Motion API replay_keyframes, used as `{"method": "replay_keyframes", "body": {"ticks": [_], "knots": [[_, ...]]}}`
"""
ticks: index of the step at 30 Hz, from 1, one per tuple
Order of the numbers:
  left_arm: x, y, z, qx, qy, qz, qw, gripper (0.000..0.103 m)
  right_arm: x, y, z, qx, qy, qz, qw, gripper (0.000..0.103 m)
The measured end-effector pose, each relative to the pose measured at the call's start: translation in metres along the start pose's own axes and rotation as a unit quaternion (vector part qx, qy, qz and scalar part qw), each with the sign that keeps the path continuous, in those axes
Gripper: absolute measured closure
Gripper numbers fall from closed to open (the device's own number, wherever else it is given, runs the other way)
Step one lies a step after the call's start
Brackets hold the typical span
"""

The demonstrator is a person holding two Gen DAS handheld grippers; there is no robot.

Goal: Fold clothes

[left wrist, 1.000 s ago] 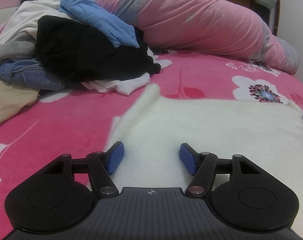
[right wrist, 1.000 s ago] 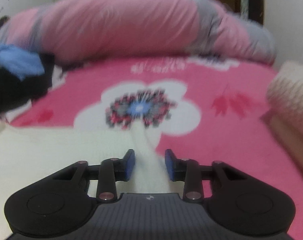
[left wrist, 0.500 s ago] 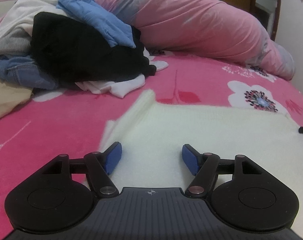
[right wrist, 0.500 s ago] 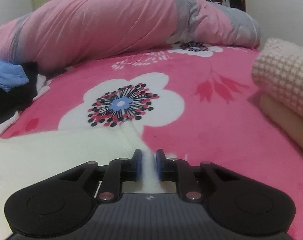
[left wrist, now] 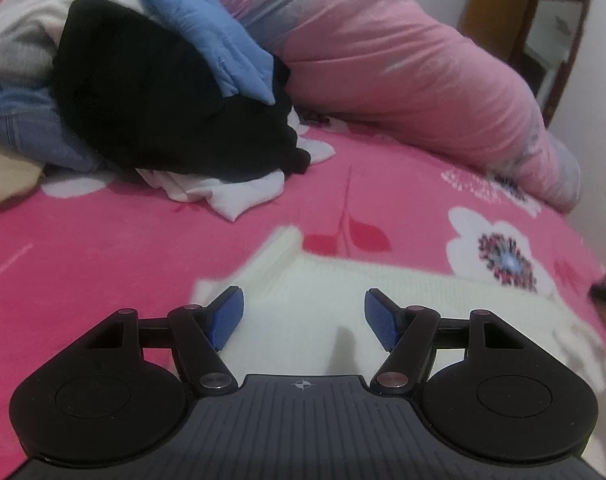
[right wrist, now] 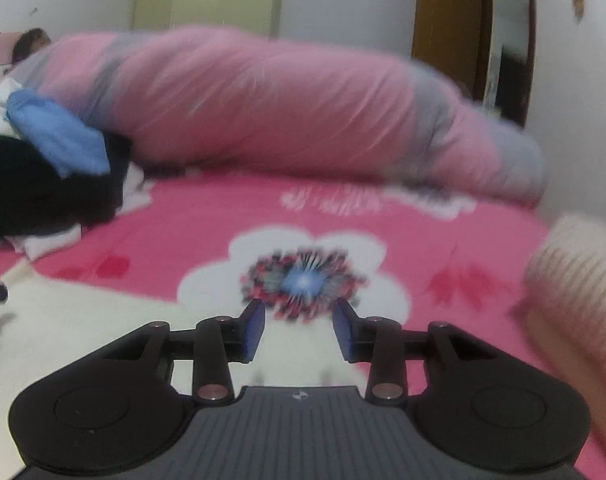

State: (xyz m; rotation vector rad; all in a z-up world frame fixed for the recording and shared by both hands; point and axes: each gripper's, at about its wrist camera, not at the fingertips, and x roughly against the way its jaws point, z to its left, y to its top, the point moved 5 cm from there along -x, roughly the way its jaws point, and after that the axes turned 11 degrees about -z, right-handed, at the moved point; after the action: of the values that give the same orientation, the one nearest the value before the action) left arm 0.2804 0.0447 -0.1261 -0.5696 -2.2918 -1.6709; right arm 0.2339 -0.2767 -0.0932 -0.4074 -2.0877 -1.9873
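Half a second on, the right gripper (right wrist: pixel 299 330) has let go of the cream sweater (left wrist: pixel 383 320): its blue pads, then pinched on a fold of the knit, now stand apart and are opening, with cloth lying below the gap but neither pad pressing on it. Both wrist views have shifted, and the right one has blurred.

Over the sweater's other end, the left gripper (left wrist: pixel 303 324) hangs with its jaws wide and nothing between them; the knit lies flat beneath it and runs off to its right, one narrow strip reaching ahead onto the pink floral bedspread (left wrist: pixel 123 248).

Ahead and to the left of the left gripper sits the unfolded pile: a black garment (left wrist: pixel 163 92) under a blue one (left wrist: pixel 215 36), white cloth (left wrist: pixel 231 192) poking out below, jeans (left wrist: pixel 19 120) at the far left. Behind it stretches a long pink and grey quilt roll (left wrist: pixel 403 72).

From the right gripper, a large white flower print (right wrist: pixel 303 276) lies straight ahead, just past the sweater's edge. A waffle-knit bundle (right wrist: pixel 579 280) sits close at its right, blurred.
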Motion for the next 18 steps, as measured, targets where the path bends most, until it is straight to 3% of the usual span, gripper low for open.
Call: {"method": "replay_keyframes", "body": {"ticks": [2, 3, 4, 7, 11, 15, 18], "knots": [[-0.006, -0.001, 0.006, 0.021, -0.008, 0.005, 0.9997, 0.036, -0.025, -0.027, -0.016, -0.013, -0.027, 0.044, 0.999, 0.068], [-0.009, -0.001, 0.009, 0.030, -0.012, 0.006, 0.9995, 0.036, -0.037, -0.044, -0.031, -0.049, -0.037, 0.076, 0.995, 0.068], [-0.010, -0.002, 0.010, 0.034, -0.014, 0.006, 0.9993, 0.036, -0.039, -0.050, -0.046, -0.108, -0.022, 0.078, 0.991, 0.069], [-0.009, -0.002, 0.009, 0.030, -0.014, 0.007, 0.9994, 0.035, -0.031, -0.042, -0.061, -0.159, -0.023, 0.067, 0.985, 0.070], [0.006, 0.004, 0.006, 0.023, -0.007, 0.008, 0.9997, 0.036, -0.010, -0.031, -0.064, -0.172, -0.043, 0.040, 0.983, 0.068], [0.054, 0.018, -0.002, -0.014, -0.008, -0.038, 0.9991, 0.035, 0.046, -0.007, -0.049, -0.120, -0.018, -0.010, 0.993, 0.067], [0.086, 0.014, -0.014, -0.052, -0.014, -0.045, 0.9976, 0.034, 0.091, 0.000, -0.022, -0.059, 0.018, -0.033, 0.998, 0.066]]}}
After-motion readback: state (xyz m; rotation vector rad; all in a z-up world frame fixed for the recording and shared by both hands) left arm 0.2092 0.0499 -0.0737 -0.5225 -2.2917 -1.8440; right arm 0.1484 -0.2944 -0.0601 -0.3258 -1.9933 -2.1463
